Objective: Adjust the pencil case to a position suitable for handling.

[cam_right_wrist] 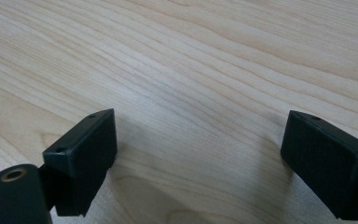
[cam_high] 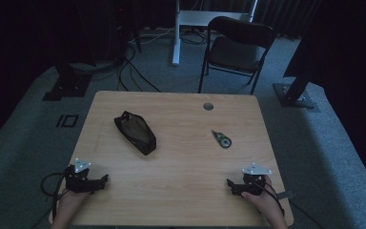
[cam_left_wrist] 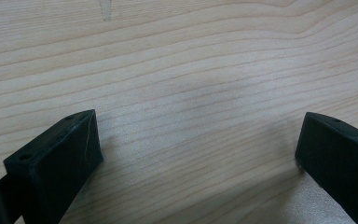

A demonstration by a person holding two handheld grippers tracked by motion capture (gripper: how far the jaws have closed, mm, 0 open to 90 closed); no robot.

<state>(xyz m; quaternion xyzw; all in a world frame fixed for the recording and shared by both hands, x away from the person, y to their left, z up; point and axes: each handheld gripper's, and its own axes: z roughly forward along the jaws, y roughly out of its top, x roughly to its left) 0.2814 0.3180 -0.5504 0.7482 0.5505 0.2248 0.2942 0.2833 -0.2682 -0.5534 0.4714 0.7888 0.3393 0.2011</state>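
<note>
Black pouch (cam_high: 135, 132) lies left of centre on the bench (cam_high: 181, 167), well beyond both resting tools. Left hand-held gripper (cam_high: 106, 178) and right hand-held gripper (cam_high: 228, 182) sit released, nothing between their jaws. Approach the pouch low and squarely; the small tape dispenser (cam_high: 222, 139) lies farther right.

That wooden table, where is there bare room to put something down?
Most of the table is bare. The widest patch is the near strip between the left gripper and the right gripper. There is also room between the black pouch and the small tape dispenser, and along the far edge beside the round hole. Nowhere is crowded.
</note>
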